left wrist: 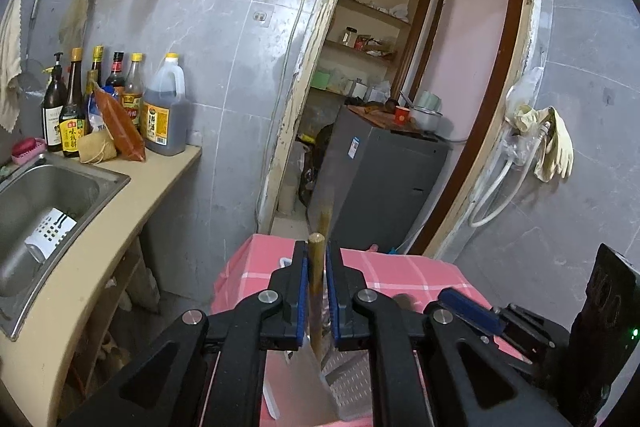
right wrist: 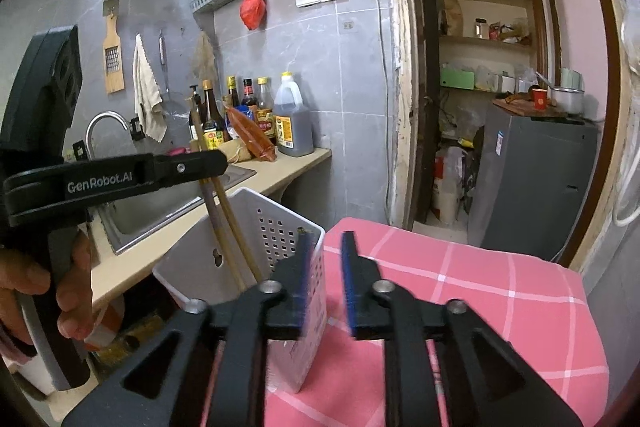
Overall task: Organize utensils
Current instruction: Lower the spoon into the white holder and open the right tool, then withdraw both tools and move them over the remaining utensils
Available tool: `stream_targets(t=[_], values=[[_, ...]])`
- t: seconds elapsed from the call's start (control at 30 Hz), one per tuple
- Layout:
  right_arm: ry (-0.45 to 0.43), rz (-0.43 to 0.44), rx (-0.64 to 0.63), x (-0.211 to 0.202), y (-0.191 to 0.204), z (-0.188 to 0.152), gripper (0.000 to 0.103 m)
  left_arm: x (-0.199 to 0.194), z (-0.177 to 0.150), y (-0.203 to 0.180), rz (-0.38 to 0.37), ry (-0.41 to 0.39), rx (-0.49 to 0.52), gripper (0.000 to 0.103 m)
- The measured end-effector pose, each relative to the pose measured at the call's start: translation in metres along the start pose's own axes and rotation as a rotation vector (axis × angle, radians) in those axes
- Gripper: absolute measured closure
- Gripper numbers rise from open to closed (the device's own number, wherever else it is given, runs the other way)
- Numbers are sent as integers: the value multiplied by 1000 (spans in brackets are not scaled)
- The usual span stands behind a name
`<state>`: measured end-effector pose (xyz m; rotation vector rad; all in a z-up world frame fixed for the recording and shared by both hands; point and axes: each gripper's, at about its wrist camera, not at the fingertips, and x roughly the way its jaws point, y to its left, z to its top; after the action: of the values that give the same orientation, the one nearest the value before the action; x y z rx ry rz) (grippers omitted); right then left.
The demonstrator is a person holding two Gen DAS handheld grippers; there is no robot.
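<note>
A pair of wooden chopsticks (left wrist: 316, 267) stands nearly upright between the blue pads of my left gripper (left wrist: 317, 251), which is shut on them. In the right wrist view the left gripper (right wrist: 208, 163) holds the chopsticks (right wrist: 228, 223) near their upper part, and their lower ends reach down into a white perforated utensil holder (right wrist: 276, 223). The holder (left wrist: 348, 387) stands on a pink checked cloth (right wrist: 480, 287). My right gripper (right wrist: 326, 247) is open with nothing between its pads, and its left finger is right by the holder's near corner. A hand (right wrist: 68, 287) grips the left tool.
To the left, a beige counter (left wrist: 168, 163) carries a steel sink (left wrist: 60, 183) and several sauce bottles (left wrist: 120, 99). A second white holder (left wrist: 50, 231) lies in the sink. Beyond the cloth, an open doorway leads to a grey fridge (left wrist: 380, 179).
</note>
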<state>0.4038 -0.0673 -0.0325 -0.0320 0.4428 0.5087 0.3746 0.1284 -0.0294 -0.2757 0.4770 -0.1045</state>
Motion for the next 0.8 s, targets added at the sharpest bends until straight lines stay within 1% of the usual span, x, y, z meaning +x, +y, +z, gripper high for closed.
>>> stream_targets(t=[0.03,0.17,0.23,0.27,0.3,0.37,0.4,0.43,0.47,0.53,0.57,0.63,0.67,0.7,0.73,0.77,0.8], values=[[-4,-3,6,-2,-1,0,80,-1,-1,0,-1,2,-1,90],[-16,-26,29,-14,-5,-1,77,-9,-1,-1,-7,-1,-14,82],[-24,-39,43,-20,-8,0,66,-13,-2,-4,-7,-8,-14,78],[-32,-49,52,-24,-10,1,64,-16,-2,-5,-8,-12,-15,77],[-44,-60,63,-31,-12,1,61,-21,-2,-8,-7,-22,-14,73],[-64,-89,81,-43,-17,4,54,-27,-2,-12,-8,-40,-8,64],[-71,-102,89,-47,-20,5,49,-31,-3,-15,-8,-54,-5,58],[-80,-114,98,-52,-22,6,46,-35,-3,-17,-6,-64,-5,53],[-94,-133,112,-61,-25,7,45,-38,-3,-20,-4,-74,-3,51],[-111,-158,126,-73,-29,9,37,-45,-4,-26,-3,-82,2,40],[-118,-169,132,-78,-32,10,35,-48,-5,-29,-2,-88,7,37],[-136,-193,146,-91,-38,13,26,-55,-7,-38,8,-103,25,23],[-145,-203,152,-99,-42,13,24,-59,-8,-42,15,-111,35,19],[-155,-211,157,-106,-44,13,21,-63,-9,-47,24,-122,44,12],[-164,-220,160,-113,-47,13,18,-67,-10,-50,27,-133,49,7],[-169,-228,161,-119,-50,13,15,-70,-12,-54,27,-142,55,6],[-175,-237,164,-127,-52,12,11,-74,-13,-59,25,-151,62,2]])
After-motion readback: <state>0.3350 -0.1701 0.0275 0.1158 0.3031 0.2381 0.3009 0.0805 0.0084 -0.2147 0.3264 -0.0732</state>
